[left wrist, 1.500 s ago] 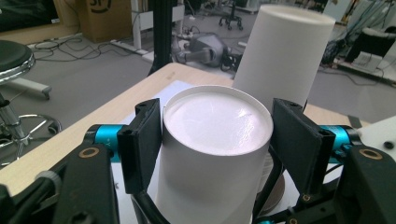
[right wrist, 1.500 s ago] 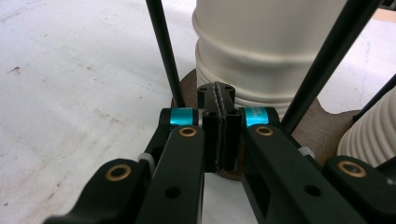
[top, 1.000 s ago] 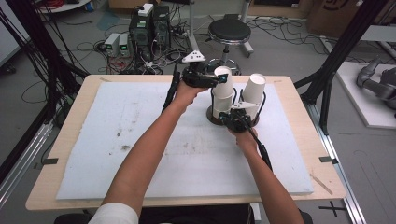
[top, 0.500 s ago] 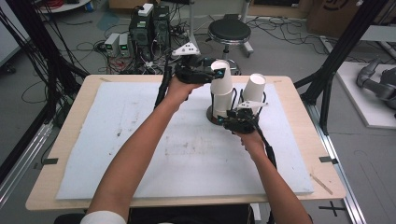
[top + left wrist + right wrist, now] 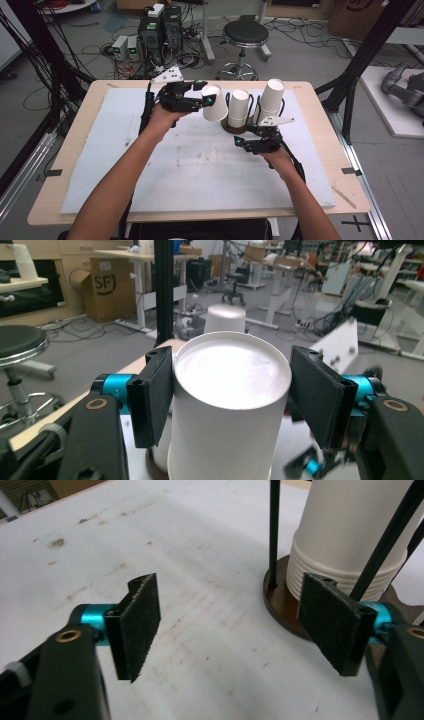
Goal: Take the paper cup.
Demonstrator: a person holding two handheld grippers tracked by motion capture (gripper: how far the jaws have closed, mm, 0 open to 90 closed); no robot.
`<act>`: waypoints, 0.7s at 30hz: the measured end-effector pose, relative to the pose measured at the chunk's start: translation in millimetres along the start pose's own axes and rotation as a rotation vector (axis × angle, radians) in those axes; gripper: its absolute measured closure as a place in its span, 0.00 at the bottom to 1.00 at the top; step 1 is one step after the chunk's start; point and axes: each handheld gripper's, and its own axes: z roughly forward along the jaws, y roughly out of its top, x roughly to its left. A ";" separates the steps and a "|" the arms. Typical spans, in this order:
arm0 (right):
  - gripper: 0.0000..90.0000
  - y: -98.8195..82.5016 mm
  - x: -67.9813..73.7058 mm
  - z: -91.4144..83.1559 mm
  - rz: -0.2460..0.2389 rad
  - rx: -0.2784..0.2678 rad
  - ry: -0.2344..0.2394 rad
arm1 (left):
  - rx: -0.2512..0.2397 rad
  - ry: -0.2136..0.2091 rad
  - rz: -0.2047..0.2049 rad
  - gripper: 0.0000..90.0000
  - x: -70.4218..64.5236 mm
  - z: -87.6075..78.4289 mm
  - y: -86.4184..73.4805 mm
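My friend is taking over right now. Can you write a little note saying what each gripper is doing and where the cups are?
Left gripper: shut on one white paper cup, upside down, lifted clear and to the left of the cup holder.
Right gripper: jaws have just been opening, nothing between them, in front of the holder's base.
Cups: two upside-down stacks in the holder, a shorter stack and a taller stack.
Done: one cup pulled off.
Left: set that cup down on the white mat, probably; the stacks remain.
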 end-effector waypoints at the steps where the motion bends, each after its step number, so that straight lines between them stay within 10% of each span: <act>1: 0.26 -1.2 1.0 -1.2 -0.012 -0.005 -0.001 | 0.000 -0.001 0.000 0.40 -0.3 -2.9 -3.1; 6: 0.23 -9.1 4.7 -8.2 -0.094 -0.024 -0.023 | 0.011 0.015 -0.002 0.40 -4.8 -22.8 -25.3; 13: 0.23 -18.0 7.9 -12.8 -0.036 0.011 0.017 | 0.015 0.050 -0.026 0.40 -11.0 -48.1 -46.7; 21: 0.23 -16.5 17.2 -25.5 -0.097 -0.012 0.020 | 0.026 0.039 -0.027 0.40 -13.3 -63.2 -61.3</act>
